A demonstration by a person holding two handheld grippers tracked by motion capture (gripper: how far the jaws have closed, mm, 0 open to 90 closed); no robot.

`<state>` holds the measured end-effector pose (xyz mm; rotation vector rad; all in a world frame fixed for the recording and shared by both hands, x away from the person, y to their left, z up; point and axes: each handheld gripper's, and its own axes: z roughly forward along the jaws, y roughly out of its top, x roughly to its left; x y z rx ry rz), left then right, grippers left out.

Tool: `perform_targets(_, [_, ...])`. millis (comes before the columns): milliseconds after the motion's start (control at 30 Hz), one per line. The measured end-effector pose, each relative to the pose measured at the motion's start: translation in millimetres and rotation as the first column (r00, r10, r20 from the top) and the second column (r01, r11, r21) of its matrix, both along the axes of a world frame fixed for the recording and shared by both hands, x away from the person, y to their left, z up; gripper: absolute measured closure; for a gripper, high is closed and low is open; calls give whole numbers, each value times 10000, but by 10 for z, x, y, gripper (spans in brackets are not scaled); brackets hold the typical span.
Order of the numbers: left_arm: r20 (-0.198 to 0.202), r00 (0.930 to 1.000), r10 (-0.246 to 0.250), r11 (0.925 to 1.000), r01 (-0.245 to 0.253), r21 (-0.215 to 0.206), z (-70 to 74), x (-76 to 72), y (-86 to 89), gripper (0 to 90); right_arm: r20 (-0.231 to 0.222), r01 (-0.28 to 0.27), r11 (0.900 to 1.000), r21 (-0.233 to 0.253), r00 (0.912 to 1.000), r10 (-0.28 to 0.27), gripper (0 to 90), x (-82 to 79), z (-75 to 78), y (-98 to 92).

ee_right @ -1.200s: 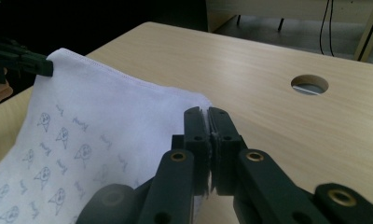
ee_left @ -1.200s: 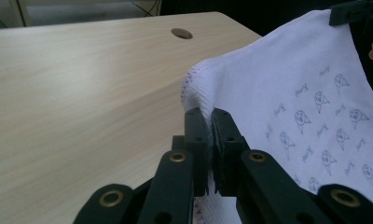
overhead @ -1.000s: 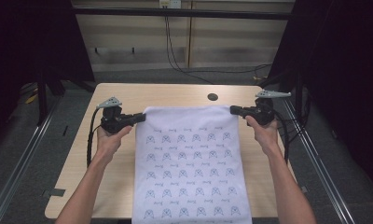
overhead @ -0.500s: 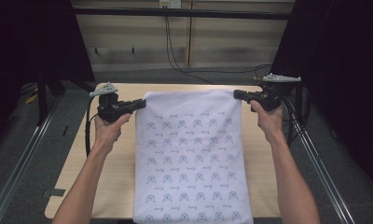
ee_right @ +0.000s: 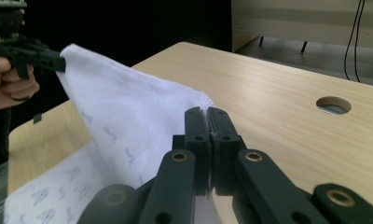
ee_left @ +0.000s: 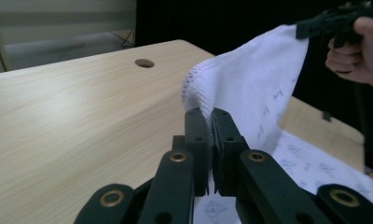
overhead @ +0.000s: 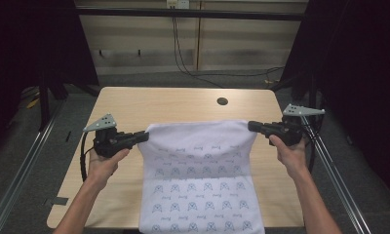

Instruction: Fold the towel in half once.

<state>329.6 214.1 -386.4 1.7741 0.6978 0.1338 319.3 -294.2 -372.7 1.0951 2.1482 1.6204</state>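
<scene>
A white towel [overhead: 199, 175] with a small blue-grey print lies down the middle of the wooden table [overhead: 173, 105], its near end hanging over the front edge. My left gripper [overhead: 145, 135] is shut on its far left corner and my right gripper [overhead: 251, 126] is shut on its far right corner. Both corners are lifted off the table, so the far edge hangs stretched between them. In the left gripper view the towel [ee_left: 250, 88] bunches above the shut jaws of my left gripper [ee_left: 211, 112]. In the right gripper view the towel [ee_right: 128, 121] runs from my right gripper [ee_right: 207, 112] to the other gripper.
A round cable hole [overhead: 222, 101] sits in the table beyond the towel. Metal rails [overhead: 22, 165] run along both sides of the table. Black curtains and a wall with hanging cables [overhead: 181, 44] stand behind it.
Both grippers have pulled back toward the person with the towel's far corners, after first moving forward. The towel's far edge now sits nearer and is raised off the table.
</scene>
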Motion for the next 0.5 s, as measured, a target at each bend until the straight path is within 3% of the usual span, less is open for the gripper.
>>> perform_targets(133, [96, 9997, -224, 9997, 223, 107, 27, -171, -7, 869, 143, -348, 9990, -278, 9993, 352, 882, -278, 75, 30])
perform_targets(200, [-66, 9992, -399, 9989, 400, 230, 5, -318, 2, 869, 82, -453, 9978, -479, 9989, 458, 882, -415, 83, 37])
perform_targets(300, [-203, 9989, -427, 9989, 431, 207, -48, -407, 31, 869, 0, -582, 9973, -455, 9983, 582, 882, -575, 36, 20])
perform_targets(367, [-709, 9955, -631, 9980, 632, -15, -213, -523, 59, 868, -225, -696, 9965, -457, 9974, 686, 882, -687, -57, 7])
perform_targets(400, [-709, 9955, -631, 9980, 632, -15, -213, -523, 59, 868, -372, -704, 9961, -534, 9970, 685, 882, -741, -122, 2])
perform_targets(433, [-916, 9932, -722, 9970, 743, 195, -290, -558, 51, 868, -563, -755, 9954, -594, 9958, 722, 882, -787, -197, -5])
perform_targets(467, [-1364, 9873, -818, 9942, 904, 581, -448, -638, 36, 869, -802, -822, 9945, -650, 9938, 769, 882, -830, -279, -13])
perform_targets(500, [-1364, 9873, -818, 9942, 904, 581, -448, -638, 36, 868, -802, -822, 9945, -650, 9938, 769, 882, -830, -279, -13])
